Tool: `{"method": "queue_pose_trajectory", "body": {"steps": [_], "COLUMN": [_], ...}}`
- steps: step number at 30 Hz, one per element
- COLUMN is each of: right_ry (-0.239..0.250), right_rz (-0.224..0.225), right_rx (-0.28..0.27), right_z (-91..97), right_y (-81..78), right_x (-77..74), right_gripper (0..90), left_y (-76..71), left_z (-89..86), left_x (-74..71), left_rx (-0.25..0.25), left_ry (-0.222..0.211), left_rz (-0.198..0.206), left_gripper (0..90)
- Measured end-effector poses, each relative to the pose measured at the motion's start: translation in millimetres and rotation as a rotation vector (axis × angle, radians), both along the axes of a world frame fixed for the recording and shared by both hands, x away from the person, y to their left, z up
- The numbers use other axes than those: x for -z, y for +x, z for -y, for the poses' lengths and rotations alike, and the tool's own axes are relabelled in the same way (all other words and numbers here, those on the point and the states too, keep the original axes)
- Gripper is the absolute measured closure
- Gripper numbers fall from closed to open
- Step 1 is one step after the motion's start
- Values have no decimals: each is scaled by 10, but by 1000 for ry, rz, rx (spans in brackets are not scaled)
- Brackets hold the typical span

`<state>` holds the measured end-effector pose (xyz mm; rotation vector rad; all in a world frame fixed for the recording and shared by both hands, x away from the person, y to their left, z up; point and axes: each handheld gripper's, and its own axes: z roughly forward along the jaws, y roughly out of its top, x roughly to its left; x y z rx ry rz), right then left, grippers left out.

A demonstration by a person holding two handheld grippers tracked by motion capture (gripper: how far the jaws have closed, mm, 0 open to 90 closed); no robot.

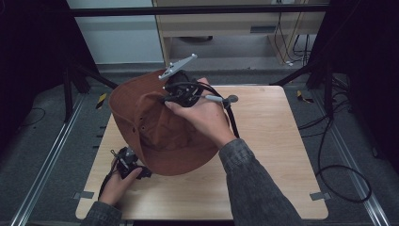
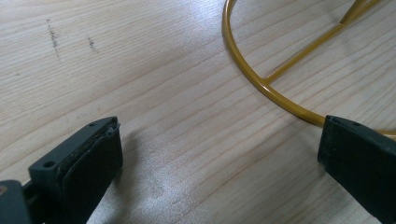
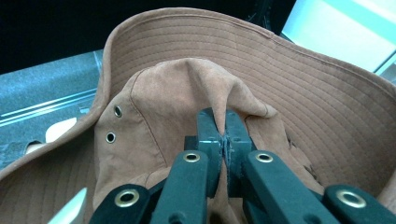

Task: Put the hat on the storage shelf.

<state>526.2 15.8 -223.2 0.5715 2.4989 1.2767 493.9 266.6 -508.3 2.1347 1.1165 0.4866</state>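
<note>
A rust-brown bucket hat (image 1: 155,127) hangs above the middle of the wooden table (image 1: 268,141). My right gripper (image 1: 170,98) is shut on a fold of the hat's crown (image 3: 187,88), pinching the cloth between its jaws (image 3: 224,128); the wide stitched brim (image 3: 322,93) curves around behind. My left gripper (image 1: 129,162) rests low at the table's front left, partly under the brim. Its jaws stand wide open (image 2: 219,149) over bare wood, with nothing between them. A yellow wire ring (image 2: 252,79) with a straight spoke lies on the table just beyond its right jaw.
Two metal eyelets (image 3: 114,124) mark the crown's side. Black cables (image 1: 339,160) trail on the floor at the right. A cabinet (image 1: 235,23) stands behind the table. Dark frame legs (image 1: 75,80) flank the table at both back corners.
</note>
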Motion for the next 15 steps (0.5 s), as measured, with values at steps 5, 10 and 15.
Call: {"method": "queue_pose_trajectory", "body": {"steps": [5, 10, 15], "right_ry": [-10, -6, -3], "right_rz": [-15, -19, -21], "right_rx": [5, -2, -9], "right_z": [2, -18, 1], "right_y": [27, 23, 4], "right_x": [64, 101, 113], "right_gripper": [881, 878, 868], "left_y": [0, 0, 0], "left_z": [0, 0, 0], "left_x": [0, 0, 0], "left_rx": [0, 0, 0], "left_ry": [0, -1, 0], "left_rz": [0, 0, 0], "left_gripper": [0, 0, 0]}}
